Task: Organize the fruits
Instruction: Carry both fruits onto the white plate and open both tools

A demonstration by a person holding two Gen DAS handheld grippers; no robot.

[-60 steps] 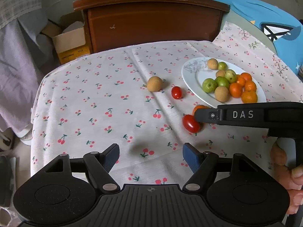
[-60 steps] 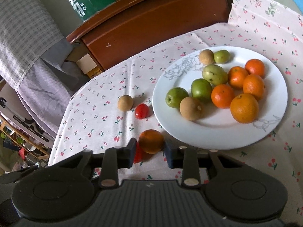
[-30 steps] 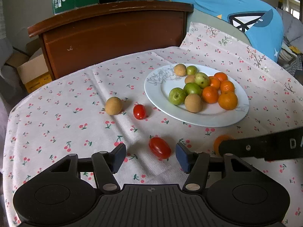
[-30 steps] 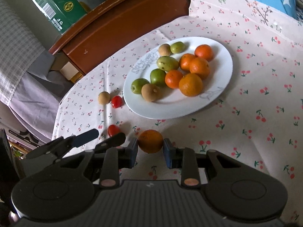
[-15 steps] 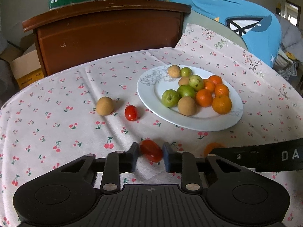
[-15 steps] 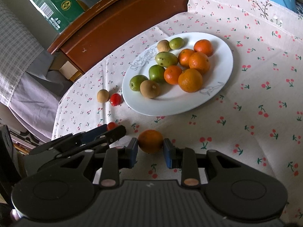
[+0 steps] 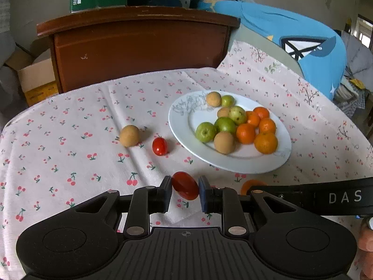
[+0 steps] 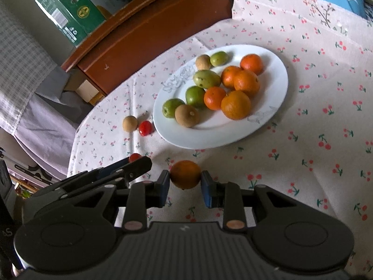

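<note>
Our left gripper [image 7: 184, 192] clamps its jaws on an oblong tomato [image 7: 185, 186]; our right gripper [image 8: 185, 185] pinches a mandarin [image 8: 185, 174], half-hidden in the left view, short of the plate [image 8: 277, 98].

the left gripper [image 7: 184, 194] is matte black plastic with a ribbed centre plate, two round side discs, silver pivot screws and blue finger pads [image 7: 203, 193]. the right gripper [image 8: 185, 187] matches it, with coppery screws; its arm bears white letters "das". bare skin shows at the right hand [image 7: 366, 242].
</note>
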